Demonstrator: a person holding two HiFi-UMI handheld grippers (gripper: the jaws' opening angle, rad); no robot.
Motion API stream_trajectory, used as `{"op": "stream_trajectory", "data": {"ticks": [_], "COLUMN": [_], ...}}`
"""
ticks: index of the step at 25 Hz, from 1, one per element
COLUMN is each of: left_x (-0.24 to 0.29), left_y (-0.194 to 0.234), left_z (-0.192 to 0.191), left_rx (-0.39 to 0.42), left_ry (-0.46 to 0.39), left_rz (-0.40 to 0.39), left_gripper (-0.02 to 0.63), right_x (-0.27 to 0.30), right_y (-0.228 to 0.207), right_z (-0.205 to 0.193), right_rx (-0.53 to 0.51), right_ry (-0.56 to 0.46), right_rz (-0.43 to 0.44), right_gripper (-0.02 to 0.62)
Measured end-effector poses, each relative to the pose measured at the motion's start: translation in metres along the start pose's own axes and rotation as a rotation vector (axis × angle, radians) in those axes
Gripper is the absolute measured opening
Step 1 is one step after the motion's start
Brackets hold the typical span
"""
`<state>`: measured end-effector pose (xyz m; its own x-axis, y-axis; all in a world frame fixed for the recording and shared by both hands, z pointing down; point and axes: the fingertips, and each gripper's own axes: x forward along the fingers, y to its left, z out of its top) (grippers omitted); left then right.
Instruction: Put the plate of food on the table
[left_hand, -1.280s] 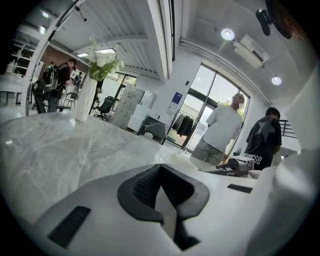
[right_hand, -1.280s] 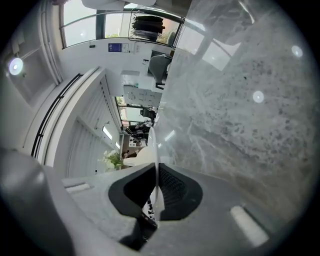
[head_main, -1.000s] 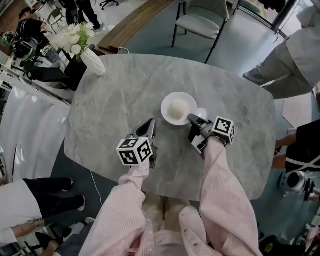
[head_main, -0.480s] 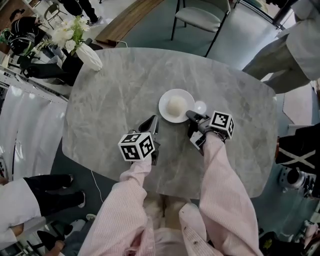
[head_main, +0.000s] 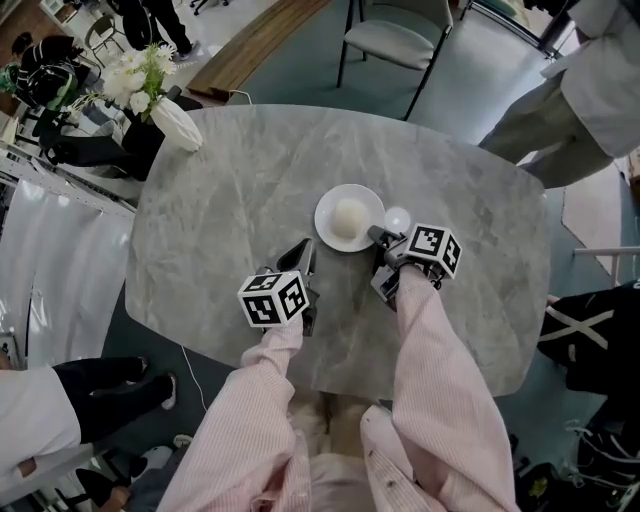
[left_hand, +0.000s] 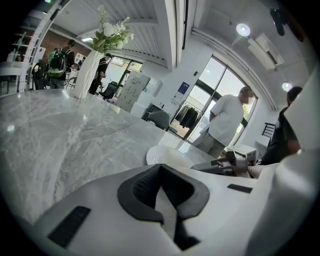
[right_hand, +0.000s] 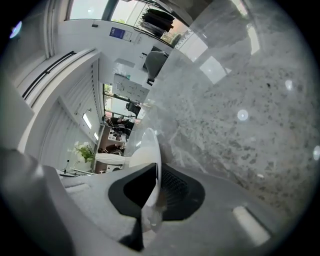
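A white plate (head_main: 350, 217) with a pale round bun (head_main: 349, 214) on it lies near the middle of the grey marble table (head_main: 230, 190). My right gripper (head_main: 378, 238) is shut on the plate's near right rim. In the right gripper view the thin rim (right_hand: 150, 150) runs edge-on between the two dark pads (right_hand: 172, 185). I cannot tell whether the plate rests on the table or hangs just above it. My left gripper (head_main: 303, 252) is shut and empty, a little to the near left of the plate. The left gripper view shows the plate (left_hand: 167, 156) just beyond its jaws.
A white vase of flowers (head_main: 165, 105) stands at the table's far left corner. A chair (head_main: 395, 40) stands past the far edge. People stand at the far right (head_main: 590, 80) and near left (head_main: 40, 410). A round glare (head_main: 398, 217) lies right of the plate.
The head camera has shifted a little. Both grippers and the plate stand much as before on the table.
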<state>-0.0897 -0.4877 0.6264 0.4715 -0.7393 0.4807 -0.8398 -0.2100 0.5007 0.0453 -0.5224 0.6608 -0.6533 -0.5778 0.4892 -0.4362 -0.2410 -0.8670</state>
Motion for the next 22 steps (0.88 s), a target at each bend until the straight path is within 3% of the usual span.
{"op": "stream_trajectory", "data": {"ticks": [16, 22], "left_x": [-0.003, -0.004], "left_y": [-0.014, -0.014], "left_z": [-0.005, -0.004], "left_rx": [0.003, 0.007], "left_ry": [0.013, 0.013], "left_rz": [-0.011, -0.012], "left_gripper": [-0.008, -0.008], "right_x": [-0.009, -0.009], "right_y": [-0.011, -0.011], "right_z": [-0.003, -0.003], "right_rx": [-0.306, -0.362], "right_ry": [-0.054, -0.055], "right_rz": [-0.265, -0.302], "right_gripper": [0.075, 0.097]}}
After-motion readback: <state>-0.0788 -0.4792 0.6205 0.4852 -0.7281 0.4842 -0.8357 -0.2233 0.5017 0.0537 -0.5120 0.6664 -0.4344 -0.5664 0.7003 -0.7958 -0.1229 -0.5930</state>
